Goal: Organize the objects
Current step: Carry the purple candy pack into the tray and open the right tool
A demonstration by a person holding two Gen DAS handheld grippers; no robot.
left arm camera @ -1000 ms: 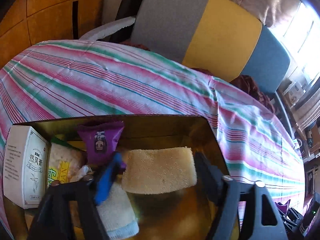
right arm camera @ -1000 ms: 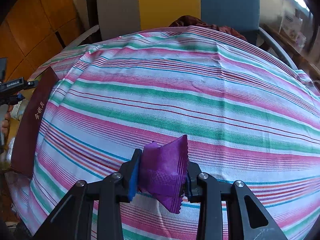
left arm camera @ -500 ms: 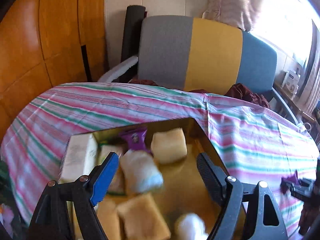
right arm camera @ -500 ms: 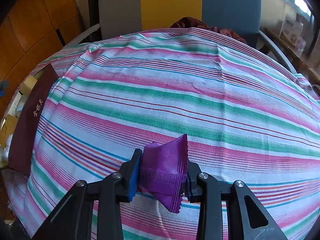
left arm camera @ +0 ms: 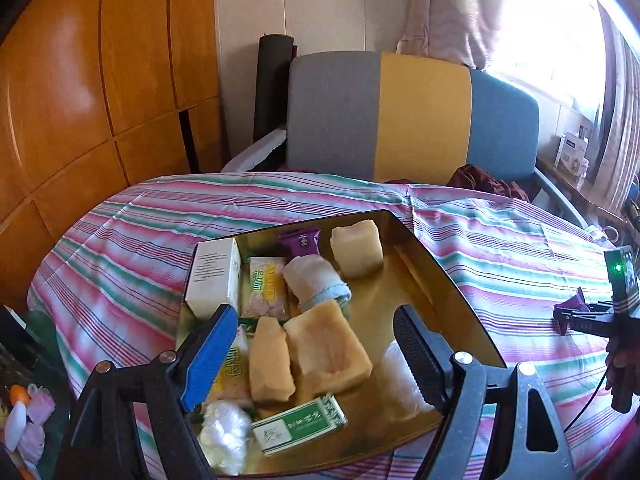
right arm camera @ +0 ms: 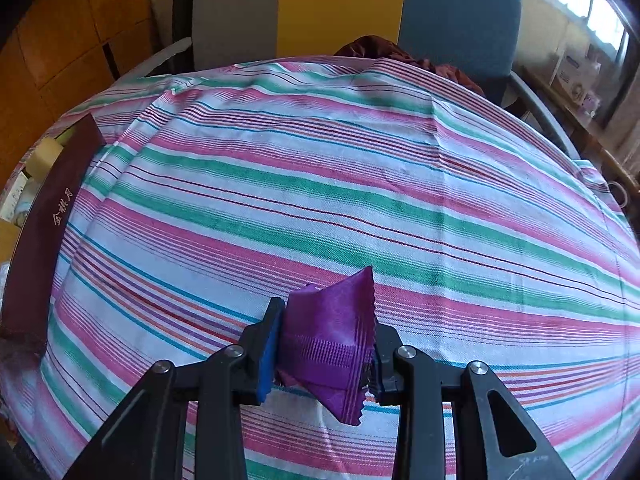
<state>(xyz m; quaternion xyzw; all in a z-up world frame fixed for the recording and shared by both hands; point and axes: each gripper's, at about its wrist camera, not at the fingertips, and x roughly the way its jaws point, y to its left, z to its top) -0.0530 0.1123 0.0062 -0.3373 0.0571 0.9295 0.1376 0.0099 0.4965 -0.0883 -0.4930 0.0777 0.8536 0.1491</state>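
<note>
Purple sachet (right arm camera: 330, 340) is pinched by right tool (right arm camera: 324, 354) above striped worktop (right arm camera: 320, 208); left tool (left arm camera: 310, 354) is held spread over gold-lined box (left arm camera: 452, 292)

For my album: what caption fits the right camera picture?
Right gripper pinching a purple packet above the striped cloth.

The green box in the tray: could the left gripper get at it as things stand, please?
Probably yes. The left gripper is open and empty above the tray, and the green box lies on top near its front edge, uncovered.
</note>
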